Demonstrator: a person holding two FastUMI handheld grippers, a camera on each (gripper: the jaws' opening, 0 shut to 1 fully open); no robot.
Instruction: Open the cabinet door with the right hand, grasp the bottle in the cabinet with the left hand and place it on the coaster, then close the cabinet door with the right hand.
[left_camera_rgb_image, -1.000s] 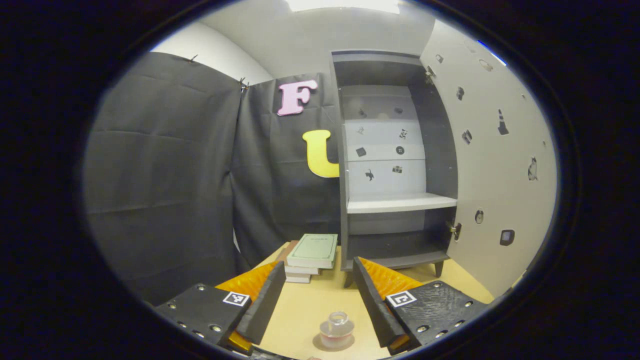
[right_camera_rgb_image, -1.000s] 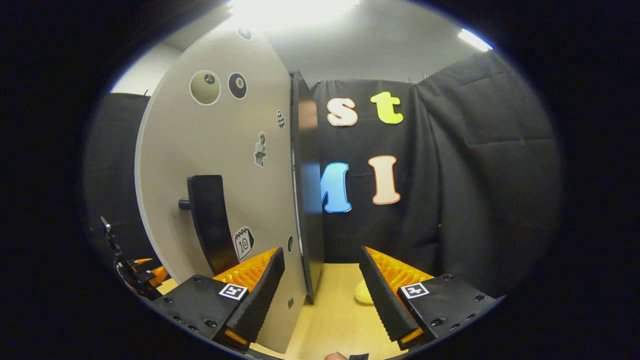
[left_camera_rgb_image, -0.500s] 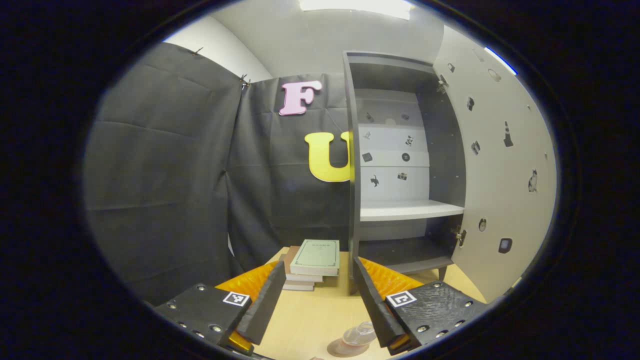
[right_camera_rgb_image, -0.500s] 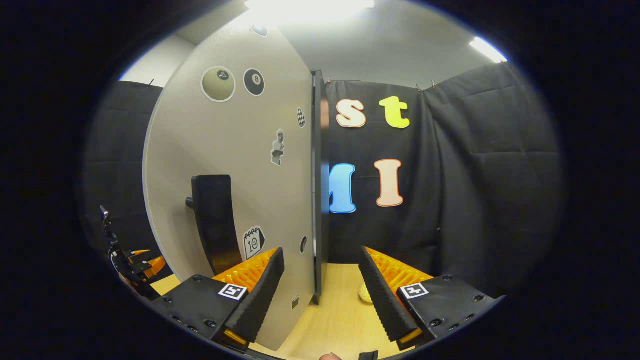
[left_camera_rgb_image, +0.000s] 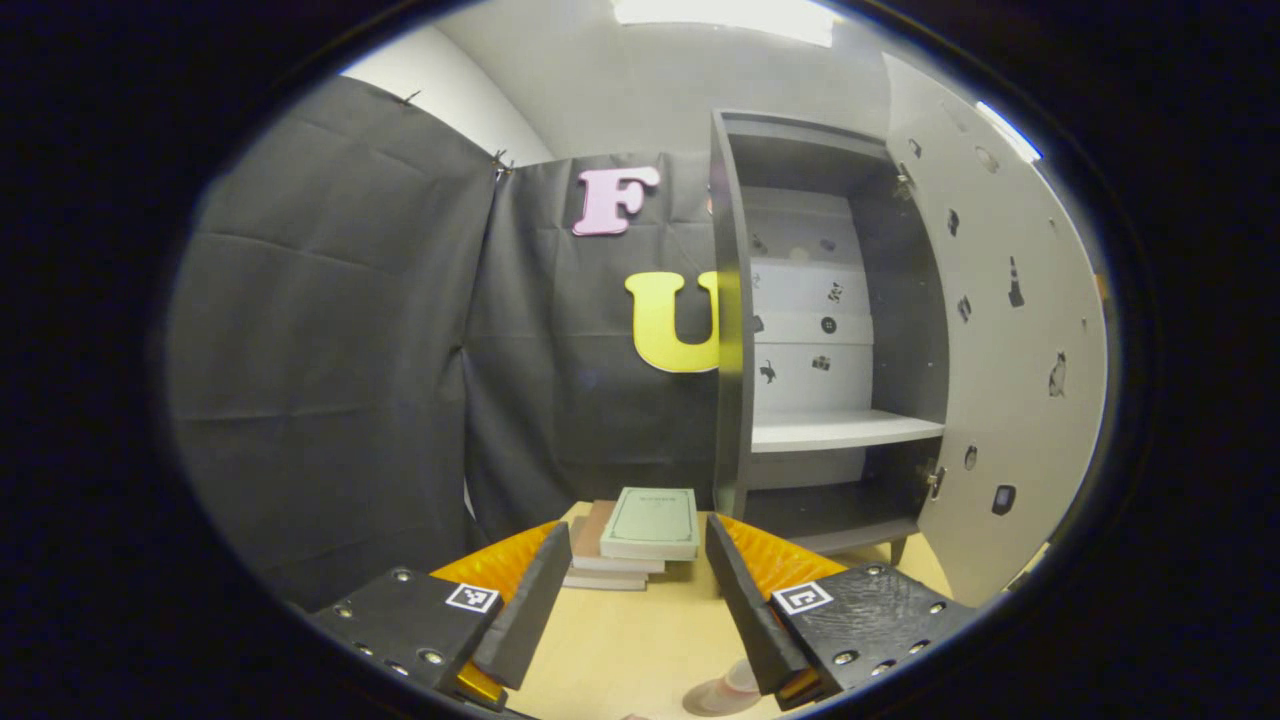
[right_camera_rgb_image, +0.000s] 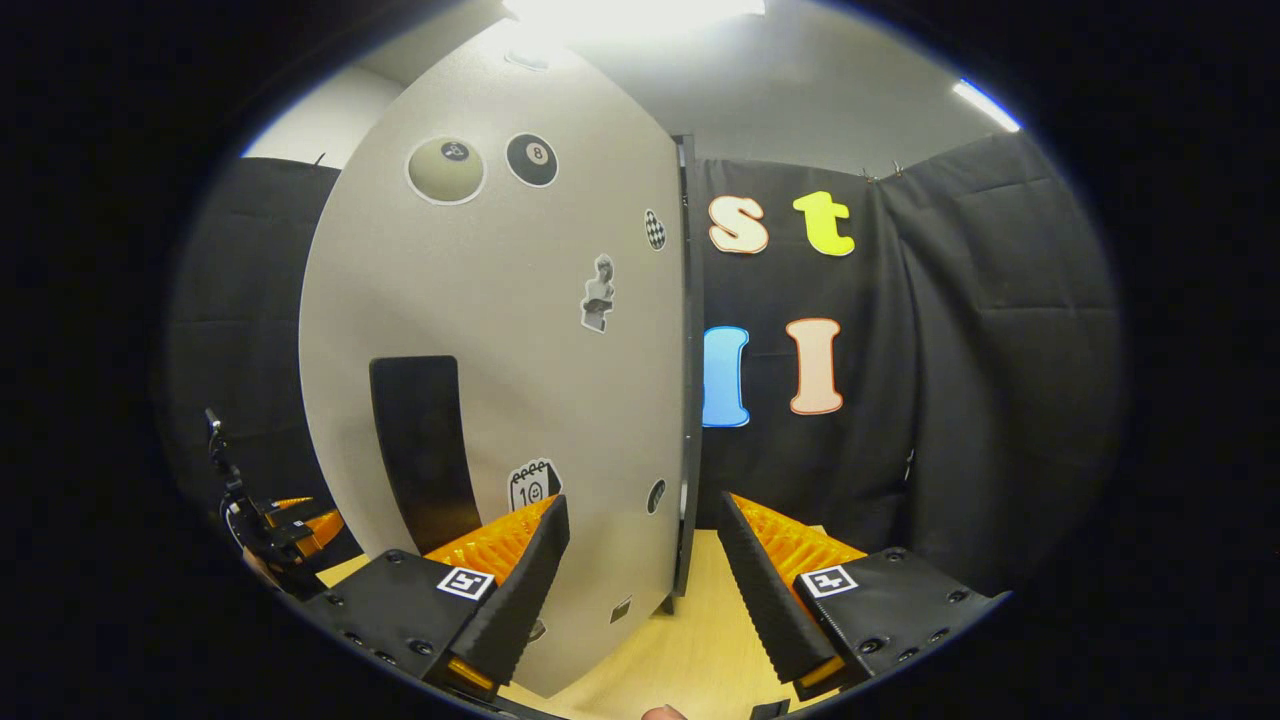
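at the bench (left_camera_rgb_image: 620, 640) edge, the bottle (left_camera_rgb_image: 738, 682) on its coaster (left_camera_rgb_image: 715, 700) has slid from mid-view to the lower rim behind the left gripper (left_camera_rgb_image: 630, 585), jaws released and empty — placement judged done. the right gripper (right_camera_rgb_image: 640, 560), jaws also released, now faces the cabinet door (right_camera_rgb_image: 520, 350) squarely near its handle (right_camera_rgb_image: 420, 450); closing remains. cabinet (left_camera_rgb_image: 820, 330) shelves bare, books (left_camera_rgb_image: 640, 530) stacked beside it, dark cloth all round.

Stack of books (left_camera_rgb_image: 640, 535) on wooden table (left_camera_rgb_image: 620, 650), beside black cloth wall (left_camera_rgb_image: 330, 370)
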